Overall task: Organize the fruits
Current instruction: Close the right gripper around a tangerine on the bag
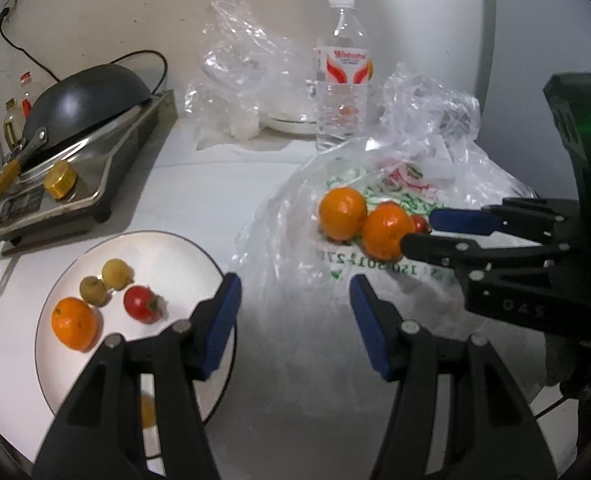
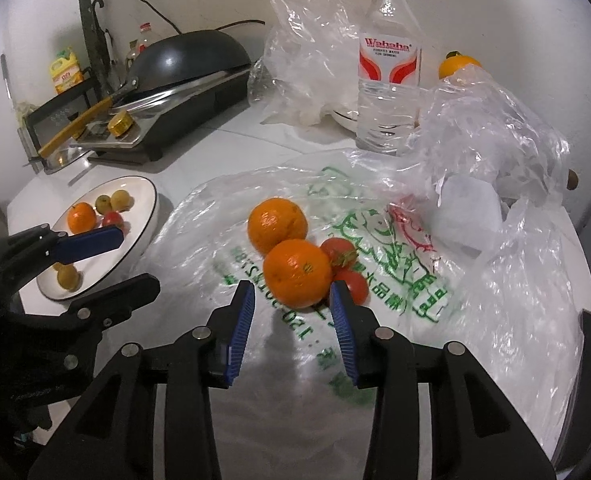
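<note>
We see the right gripper spread open just short of the nearer orange, its 2 blue pads flanking the fruit's near side without closing on it. That orange lies on a flattened printed plastic bag near the middle of the white counter, touching a second orange just behind it and 2 small red tomatoes on its right.

From the left wrist view, the left gripper also stands open and holds nothing, hovering over the bag's near edge, between the white plate and the fruit pile. In that view the right gripper reaches in from the right edge, its tips against the nearer orange.

The plate sits toward the counter's left edge and carries 1 orange, 1 red tomato and 2 small yellowish fruits; a third yellowish fruit lies at its near rim.

At the back of the counter we see a Wahaha water bottle standing upright, crumpled clear bags beside it, and another orange behind the bag heap at the right. A dark wok rests on a cooker at the back left corner.
</note>
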`<state>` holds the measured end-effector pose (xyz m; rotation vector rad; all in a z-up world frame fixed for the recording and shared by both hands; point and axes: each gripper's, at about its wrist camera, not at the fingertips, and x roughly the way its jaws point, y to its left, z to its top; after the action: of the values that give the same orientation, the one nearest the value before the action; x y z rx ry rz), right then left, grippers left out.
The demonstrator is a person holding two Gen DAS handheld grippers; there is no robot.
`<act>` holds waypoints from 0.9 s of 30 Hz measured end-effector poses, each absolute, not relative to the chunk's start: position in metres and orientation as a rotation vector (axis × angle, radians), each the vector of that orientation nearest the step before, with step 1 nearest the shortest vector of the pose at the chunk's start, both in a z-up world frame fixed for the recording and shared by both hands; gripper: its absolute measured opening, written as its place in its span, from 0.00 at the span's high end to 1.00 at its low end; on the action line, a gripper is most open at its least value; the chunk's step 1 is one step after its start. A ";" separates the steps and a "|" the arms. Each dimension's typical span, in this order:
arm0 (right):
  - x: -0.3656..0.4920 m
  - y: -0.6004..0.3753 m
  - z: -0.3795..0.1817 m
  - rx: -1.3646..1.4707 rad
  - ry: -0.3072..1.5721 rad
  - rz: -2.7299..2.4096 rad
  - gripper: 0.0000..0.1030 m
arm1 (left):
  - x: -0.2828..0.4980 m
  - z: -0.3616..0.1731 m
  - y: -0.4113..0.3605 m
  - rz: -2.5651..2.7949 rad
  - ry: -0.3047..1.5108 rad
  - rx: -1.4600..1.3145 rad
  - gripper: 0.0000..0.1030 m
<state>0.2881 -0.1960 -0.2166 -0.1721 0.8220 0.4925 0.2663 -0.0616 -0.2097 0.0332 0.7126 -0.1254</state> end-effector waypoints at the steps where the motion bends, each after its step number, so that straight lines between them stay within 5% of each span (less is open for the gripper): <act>1: 0.289 -0.196 -0.217 -0.175 0.822 0.491 0.59 | 0.268 -0.210 -0.061 -0.126 0.713 0.030 0.44; 12: 0.309 -0.181 -0.225 -0.227 0.840 0.484 0.49 | 0.281 -0.210 -0.058 -0.133 0.707 0.008 0.44; 27: 0.312 -0.157 -0.238 -0.370 0.817 0.486 0.55 | 0.283 -0.211 -0.056 -0.130 0.701 0.015 0.44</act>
<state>0.3120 -0.1570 -0.2381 -0.3700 0.8169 0.4862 0.2831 -0.0561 -0.2115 0.0145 0.7012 -0.1300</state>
